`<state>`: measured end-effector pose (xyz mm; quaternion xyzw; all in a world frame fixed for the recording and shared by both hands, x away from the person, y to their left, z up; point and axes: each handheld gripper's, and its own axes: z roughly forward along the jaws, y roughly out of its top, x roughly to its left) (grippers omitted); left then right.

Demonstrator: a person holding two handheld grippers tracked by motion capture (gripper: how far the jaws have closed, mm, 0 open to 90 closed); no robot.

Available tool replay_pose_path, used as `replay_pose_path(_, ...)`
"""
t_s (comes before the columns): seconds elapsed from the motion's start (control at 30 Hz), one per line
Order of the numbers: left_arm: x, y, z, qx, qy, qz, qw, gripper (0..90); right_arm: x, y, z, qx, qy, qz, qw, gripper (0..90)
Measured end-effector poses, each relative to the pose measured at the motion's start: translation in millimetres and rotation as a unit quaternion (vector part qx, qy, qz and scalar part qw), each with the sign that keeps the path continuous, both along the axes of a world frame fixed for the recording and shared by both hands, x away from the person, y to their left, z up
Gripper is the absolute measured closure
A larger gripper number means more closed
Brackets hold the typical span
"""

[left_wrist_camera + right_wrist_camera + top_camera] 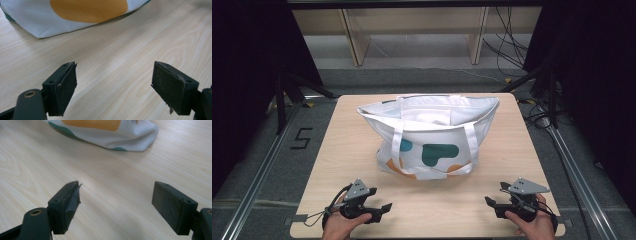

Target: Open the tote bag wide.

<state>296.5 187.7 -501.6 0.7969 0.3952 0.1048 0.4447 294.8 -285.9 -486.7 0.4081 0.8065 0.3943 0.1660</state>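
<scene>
A white tote bag (429, 135) was seen standing at the middle of the wooden worktop (337, 155), its mouth open upward and two white handles hanging down its near face. Teal and orange patches were noted on that face; the same orange patch was visible at the top of the left gripper view (87, 10), and the bag's lower corner at the top of the right gripper view (112, 135).

The left gripper (382, 210) was held in the person's left hand (339, 227) at the near left edge of the worktop, well apart from the bag. Its fingers (62, 87) were spread wide with nothing between them.

The right gripper (493, 199) was held in the right hand (532, 225) at the near right edge. Its fingers (172, 206) were likewise wide apart and empty, over bare wood.
</scene>
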Motion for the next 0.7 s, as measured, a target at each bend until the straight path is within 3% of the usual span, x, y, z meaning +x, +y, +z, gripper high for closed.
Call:
replay_pose_path(0.07,1.4,2.8,1.0,0.019,-0.004,-0.009,0.9998,19.5,1.5,-1.3,-0.3,-0.004,-0.009,0.002,0.9999,23.3)
replay_pose_path(0.37,1.2,2.2,0.8,0.011,-0.007,-0.007,0.9999,19.5,1.9,-2.4,-0.5,-0.004,-0.003,0.002,1.0,23.6)
replay_pose_path(0.47,1.5,2.6,1.2,0.012,-0.005,-0.01,0.9999,19.4,-0.9,-1.1,-0.4,0.011,0.013,-0.016,0.9997,23.5)
replay_pose_path(0.53,1.6,2.8,1.4,0.015,-0.005,-0.012,0.9998,19.4,-0.3,-1.9,-0.6,0.011,0.009,-0.016,0.9998,22.9)
replay_pose_path(0.57,2.5,2.0,0.2,0.011,-0.006,-0.013,0.9998,19.4,1.6,-3.5,-1.5,0.006,-0.007,-0.013,0.9999,19.6)
replay_pose_path(0.6,2.1,1.3,0.0,0.001,0.005,-0.011,0.9999,19.3,0.8,-3.4,-1.5,0.003,0.002,-0.014,0.9999,16.9)
replay_pose_path(0.67,2.2,0.7,-0.1,-0.005,0.007,-0.015,0.9999,19.3,0.4,-3.5,-1.7,0.003,0.007,-0.014,0.9999,14.5)
replay_pose_path(0.7,2.4,-1.0,-0.3,-0.003,0.008,-0.012,0.9999,19.2,1.5,-4.5,-2.0,0.011,-0.002,-0.012,0.9999,16.1)
